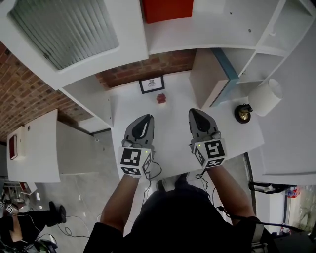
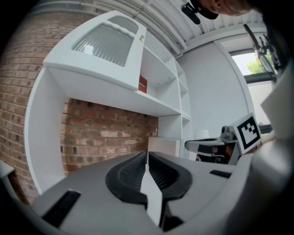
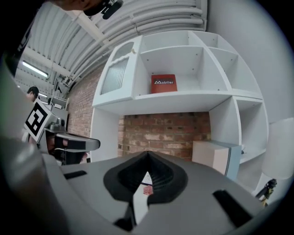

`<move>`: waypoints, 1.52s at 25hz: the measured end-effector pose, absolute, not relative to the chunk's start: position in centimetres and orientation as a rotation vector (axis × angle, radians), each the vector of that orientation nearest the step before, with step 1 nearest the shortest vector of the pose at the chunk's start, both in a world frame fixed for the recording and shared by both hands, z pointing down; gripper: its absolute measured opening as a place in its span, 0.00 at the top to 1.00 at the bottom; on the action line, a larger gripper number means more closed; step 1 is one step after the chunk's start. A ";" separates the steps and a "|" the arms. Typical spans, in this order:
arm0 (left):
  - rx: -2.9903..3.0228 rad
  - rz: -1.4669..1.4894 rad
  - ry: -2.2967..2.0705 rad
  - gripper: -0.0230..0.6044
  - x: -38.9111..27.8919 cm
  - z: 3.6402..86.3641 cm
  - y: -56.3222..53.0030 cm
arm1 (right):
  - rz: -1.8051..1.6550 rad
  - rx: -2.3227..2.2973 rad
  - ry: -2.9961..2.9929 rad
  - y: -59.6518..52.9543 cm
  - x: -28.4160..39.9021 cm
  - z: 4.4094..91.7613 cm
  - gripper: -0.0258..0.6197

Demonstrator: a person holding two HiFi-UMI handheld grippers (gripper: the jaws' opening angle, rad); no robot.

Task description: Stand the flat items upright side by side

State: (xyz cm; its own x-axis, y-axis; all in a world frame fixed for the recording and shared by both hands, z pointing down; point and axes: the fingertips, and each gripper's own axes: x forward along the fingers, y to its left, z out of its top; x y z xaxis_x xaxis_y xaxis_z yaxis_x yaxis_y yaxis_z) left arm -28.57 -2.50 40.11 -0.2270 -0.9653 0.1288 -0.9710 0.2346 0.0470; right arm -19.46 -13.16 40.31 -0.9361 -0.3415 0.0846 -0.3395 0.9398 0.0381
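**Hovering shut and empty over the white desk**

Both grippers hang side by side above the desk (image 1: 170,131), pointing toward the back wall. The left gripper (image 1: 143,118) has its jaws pressed together with nothing between them. The right gripper (image 1: 197,112) is closed the same way and also holds nothing.

Just ahead of the jaws, roughly between the two tips, a small red object (image 1: 161,98) sits on the desk. In the right gripper view it shows through the narrow slit below the closed tips. Straight beyond it, a small framed picture (image 1: 151,84) stands against the brick wall (image 1: 148,66).

Ahead and to the right of the right jaws, a flat beige item with a blue edge (image 1: 207,74) stands upright on the desk, by the shelf divider, apart from both grippers. Farther right of those jaws are a dark round object with brass (image 1: 242,113) and a white lamp shade (image 1: 266,96).

High above the jaws, a red box (image 1: 168,10) rests on a shelf, and up to the left is a ribbed-glass cabinet door (image 1: 64,29).
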 end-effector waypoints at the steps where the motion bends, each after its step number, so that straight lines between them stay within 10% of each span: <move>1: 1.868 0.056 -2.372 0.92 -28.7 39.7 -2.0 | -0.040 0.523 -3.018 -12.5 -19.4 39.8 0.96; 38: 1.971 -0.002 -2.395 0.92 -29.3 36.0 4.6 | -0.105 0.648 -3.049 -6.7 -17.1 35.9 0.96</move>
State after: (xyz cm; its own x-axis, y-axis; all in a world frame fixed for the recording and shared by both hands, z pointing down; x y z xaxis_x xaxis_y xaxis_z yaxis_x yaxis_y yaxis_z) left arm -29.34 4.56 35.98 -0.1919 -0.9810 0.0296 -0.9809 0.1927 0.0263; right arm -17.13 -6.68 35.87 -0.9135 -0.4068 0.0081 -0.4053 0.9115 0.0704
